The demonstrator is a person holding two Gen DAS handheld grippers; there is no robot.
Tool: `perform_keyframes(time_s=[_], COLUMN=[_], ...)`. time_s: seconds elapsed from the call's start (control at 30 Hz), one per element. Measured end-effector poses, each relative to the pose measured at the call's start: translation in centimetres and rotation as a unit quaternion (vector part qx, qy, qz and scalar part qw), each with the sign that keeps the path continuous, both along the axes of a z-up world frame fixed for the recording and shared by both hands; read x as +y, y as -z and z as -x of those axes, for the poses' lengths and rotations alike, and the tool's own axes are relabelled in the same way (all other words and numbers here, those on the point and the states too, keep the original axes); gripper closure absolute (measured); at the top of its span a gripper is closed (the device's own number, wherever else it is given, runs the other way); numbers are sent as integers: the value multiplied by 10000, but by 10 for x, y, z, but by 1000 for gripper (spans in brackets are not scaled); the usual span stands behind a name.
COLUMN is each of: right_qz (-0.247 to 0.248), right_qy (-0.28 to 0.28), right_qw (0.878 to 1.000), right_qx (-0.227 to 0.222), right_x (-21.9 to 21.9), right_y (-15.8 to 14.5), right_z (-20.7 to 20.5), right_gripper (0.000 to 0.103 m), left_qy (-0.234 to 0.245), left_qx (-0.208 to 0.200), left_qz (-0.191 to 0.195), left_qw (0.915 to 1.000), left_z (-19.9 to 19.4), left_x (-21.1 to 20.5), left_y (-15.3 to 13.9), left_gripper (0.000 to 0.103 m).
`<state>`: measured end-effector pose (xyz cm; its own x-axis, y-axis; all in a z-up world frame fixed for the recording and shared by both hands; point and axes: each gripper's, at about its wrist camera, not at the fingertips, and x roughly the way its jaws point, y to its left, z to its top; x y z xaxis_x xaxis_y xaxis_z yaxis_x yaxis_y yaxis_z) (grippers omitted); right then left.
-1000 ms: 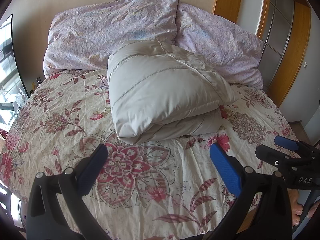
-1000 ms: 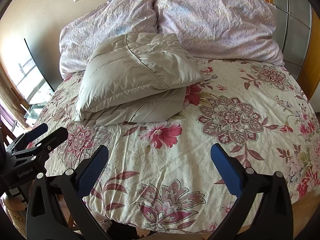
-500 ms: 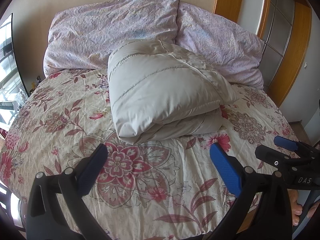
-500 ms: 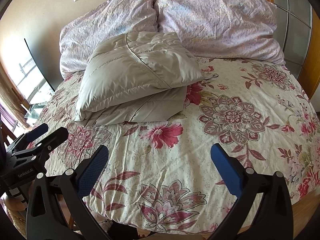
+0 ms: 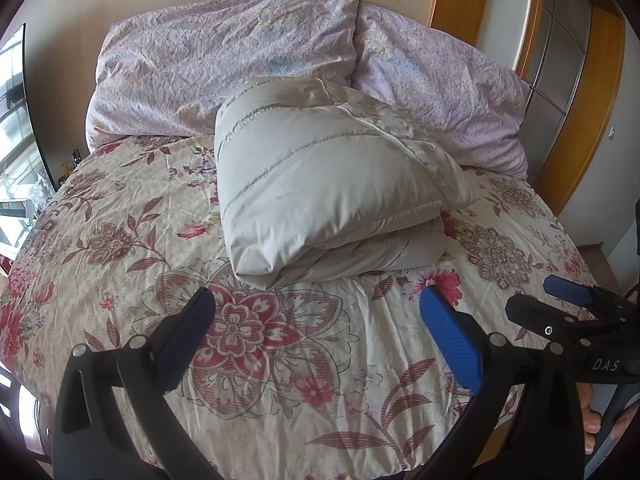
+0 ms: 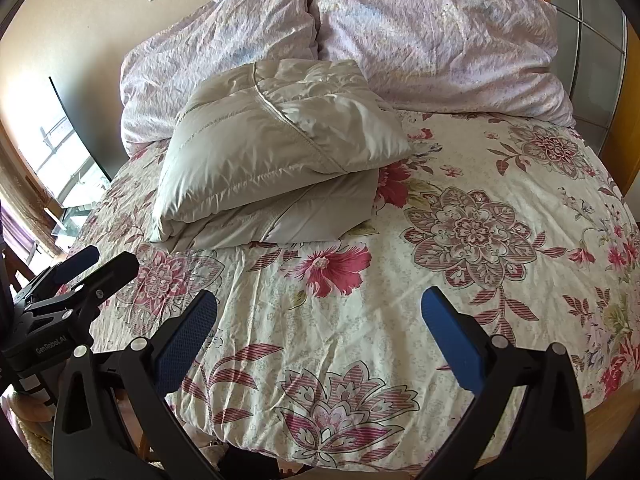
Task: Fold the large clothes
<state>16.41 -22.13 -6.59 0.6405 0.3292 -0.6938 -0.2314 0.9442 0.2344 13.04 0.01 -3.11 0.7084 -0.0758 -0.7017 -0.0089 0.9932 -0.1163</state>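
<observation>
The folded beige padded jacket (image 5: 328, 188) lies on the bed (image 5: 120, 240), its far edge against the two lilac pillows (image 5: 224, 60). Nearer than the jacket, the floral cover is bare to the bed's edge. Left tongs (image 5: 316, 340) and right tongs (image 6: 320, 336) both gape, released, holding nothing.

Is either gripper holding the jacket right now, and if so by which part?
No. The left gripper and right gripper are both open and empty above the bedspread; the folded jacket lies untouched.
</observation>
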Motion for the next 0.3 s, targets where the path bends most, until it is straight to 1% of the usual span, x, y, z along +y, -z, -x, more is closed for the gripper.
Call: perform_keyframes(time_s=[0.3], right_qz=[-2], right_qy=[-6], right_qw=[10000], right_qx=[5], right_x=[0], right_y=[0], right_z=[0], right_gripper=[1], left_qy=[3], left_qx=[9], left_qz=[-17], left_qw=[10000], left_z=[0], left_x=[0], left_y=[0], left_gripper=[2])
